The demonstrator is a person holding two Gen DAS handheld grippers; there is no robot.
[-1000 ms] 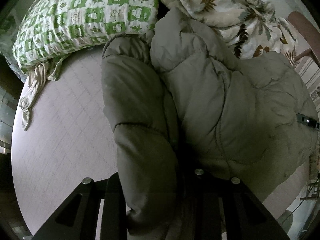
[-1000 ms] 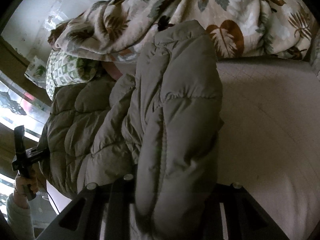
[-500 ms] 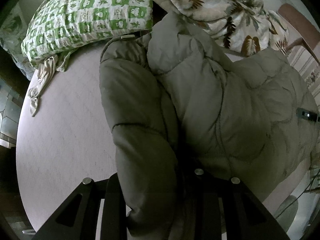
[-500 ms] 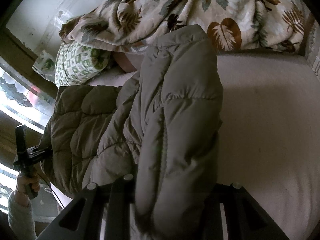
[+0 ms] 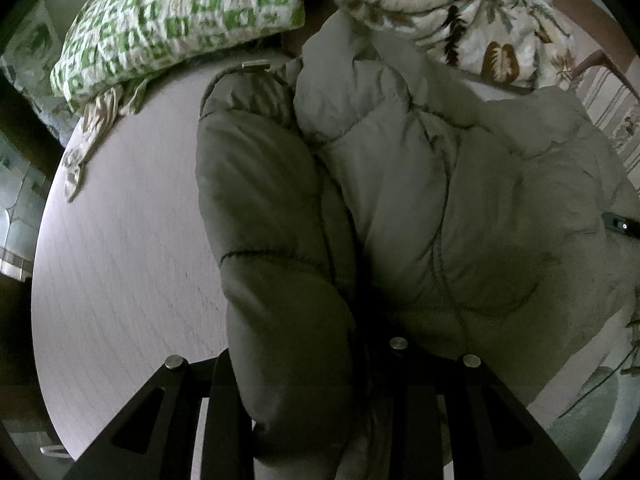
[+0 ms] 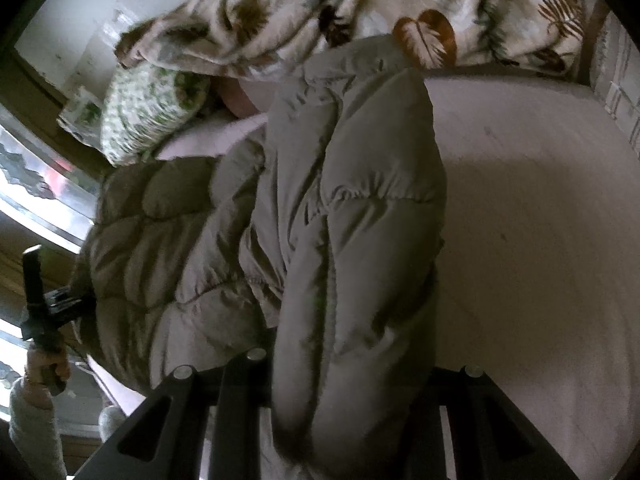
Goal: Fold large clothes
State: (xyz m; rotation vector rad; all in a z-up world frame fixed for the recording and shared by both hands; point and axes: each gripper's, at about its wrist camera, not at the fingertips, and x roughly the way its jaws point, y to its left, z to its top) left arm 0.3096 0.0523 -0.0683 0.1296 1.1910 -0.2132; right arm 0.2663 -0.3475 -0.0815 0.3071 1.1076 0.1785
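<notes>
Left gripper (image 5: 304, 420) pinches a puffy fold of the grey-green padded jacket (image 5: 420, 208); right gripper (image 6: 348, 420) clamps another fold. Jacket hangs bunched between both, draping forward onto the pale bed sheet (image 5: 120, 260). Beyond it: green checked pillow (image 5: 180, 12), leaf-print duvet (image 6: 320, 12).

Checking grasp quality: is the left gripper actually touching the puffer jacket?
Touching. The left wrist view shows the puffer jacket bunched between the left gripper's fingers.

The left gripper (image 5: 316, 412) and right gripper (image 6: 340, 420) point steeply down, each clamped on fabric (jacket folds bulge between the jaws).
</notes>
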